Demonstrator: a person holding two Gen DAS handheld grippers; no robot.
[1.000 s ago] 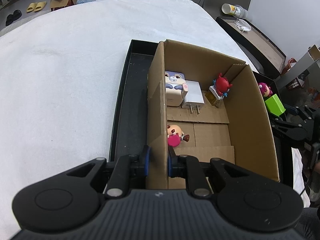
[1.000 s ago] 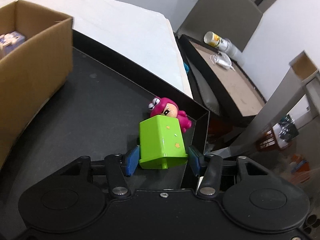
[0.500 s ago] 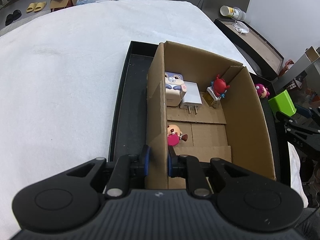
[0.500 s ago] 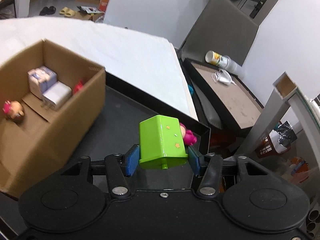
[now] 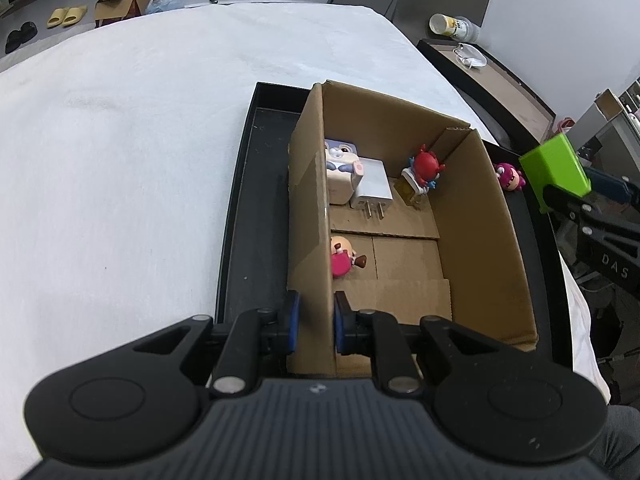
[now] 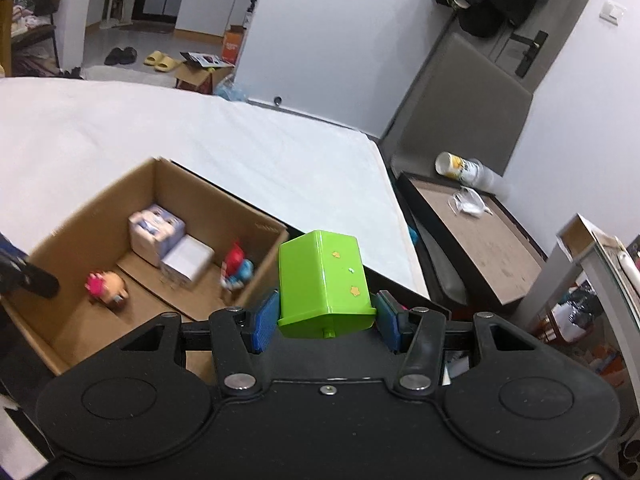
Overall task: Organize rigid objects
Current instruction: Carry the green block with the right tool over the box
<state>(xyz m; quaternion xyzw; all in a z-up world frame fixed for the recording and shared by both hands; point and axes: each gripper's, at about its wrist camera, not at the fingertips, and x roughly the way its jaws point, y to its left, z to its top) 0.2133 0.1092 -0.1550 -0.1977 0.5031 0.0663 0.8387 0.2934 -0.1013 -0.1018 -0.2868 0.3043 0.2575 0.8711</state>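
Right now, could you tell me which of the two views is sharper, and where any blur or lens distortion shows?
Left wrist view: sharp, the toys in the cardboard box crisp; fisheye bends the white bed edge. Right wrist view: the box and its toys are smeared by motion blur, while the green block in the right hand-held gripper stays crisp; room lines bow outward.

My left gripper (image 5: pixel 314 326) points steeply downward, its blue pads clamped on the cardboard box wall (image 5: pixel 310 216), while my right gripper (image 6: pixel 326 322) angles down less steeply, pads pressed on the green block (image 6: pixel 322 280).
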